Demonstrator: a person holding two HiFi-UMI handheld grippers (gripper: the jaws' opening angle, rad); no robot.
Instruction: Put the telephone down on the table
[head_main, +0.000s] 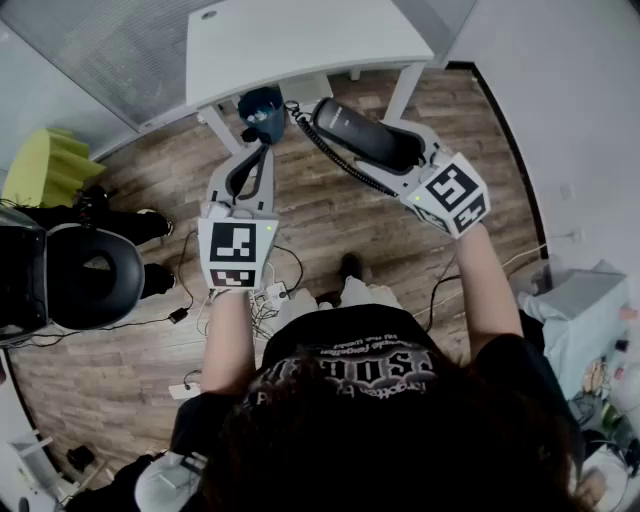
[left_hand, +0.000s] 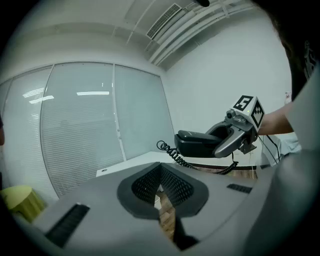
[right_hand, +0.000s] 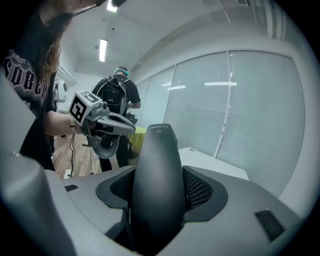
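The right gripper (right_hand: 160, 182) has its jaws spread wide and clamped on a black telephone handset (right_hand: 157, 170), held in the air just short of the white bench (head_main: 300, 45), over the wooden floor (head_main: 330, 220). A coiled cord (head_main: 335, 152) hangs from the handset. The small white print at its tip is too small to read. The left gripper (left_hand: 160, 187) has its jaws closed together with nothing between them.
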